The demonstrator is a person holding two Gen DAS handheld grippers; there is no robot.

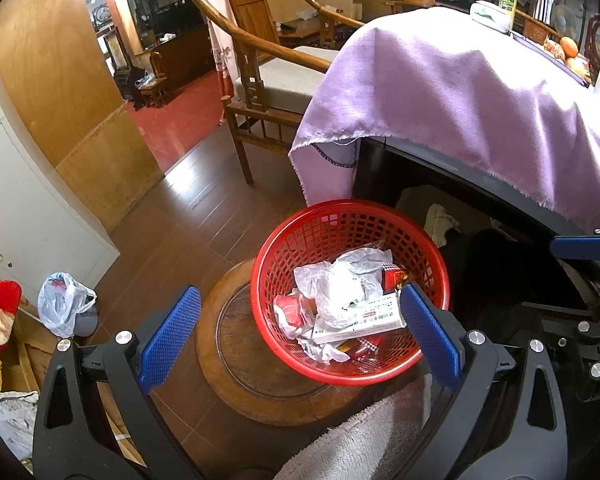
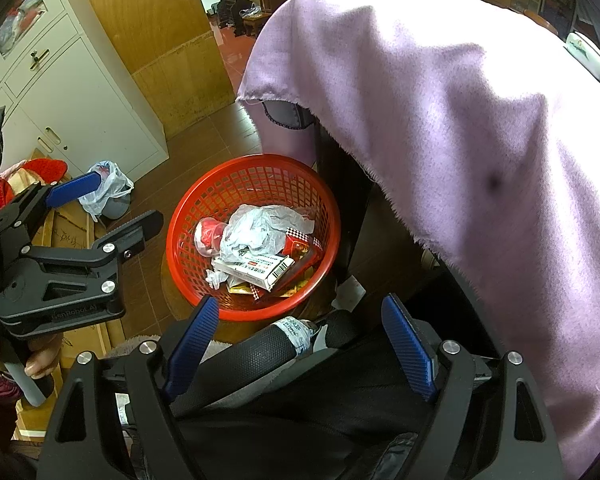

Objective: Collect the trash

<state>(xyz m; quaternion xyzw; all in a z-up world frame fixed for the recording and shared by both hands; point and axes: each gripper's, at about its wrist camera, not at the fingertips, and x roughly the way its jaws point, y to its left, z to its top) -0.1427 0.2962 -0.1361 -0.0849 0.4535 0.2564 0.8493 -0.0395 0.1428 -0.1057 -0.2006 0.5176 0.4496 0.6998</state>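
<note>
Red mesh basket (image 1: 350,292) sits on a round dark wood stool (image 1: 260,376), right by the corner of the counter (image 1: 440,152), which has a purple cloth (image 1: 460,100) draped over it w/ one corner hanging down next to the basket's far rim. All the trash is in the basket: crumpled white plastic bag (image 1: 340,276) on top in the middle, a white medicine box (image 1: 360,320) w/ red label lying flat toward the near rim, a red pack (image 1: 394,278) against the right side, a red-and-white wrapper (image 1: 290,310) on the left side, plus some yellow/red bits under the box that I can't make out.

Left gripper (image 1: 300,332) hangs over the near-left part of the basket, blue fingers (image 1: 168,334) spread wide, nothing between them; the right-side one overlaps the basket rim in the left wrist view, can't tell if it touches. Right gripper (image 2: 300,352) is also spread wide and empty, hovering just short of the basket's near rim, pointing steeply down. In the right wrist view the left gripper shows from the side, a hand (image 2: 40,360) wrapped around its handle.

On the floor (image 1: 172,216) well left of the stool there's a tied-up plastic bag (image 1: 62,304) near a white cabinet (image 1: 28,200), and a wooden armchair (image 1: 260,76) stands beyond the counter's corner.
</note>
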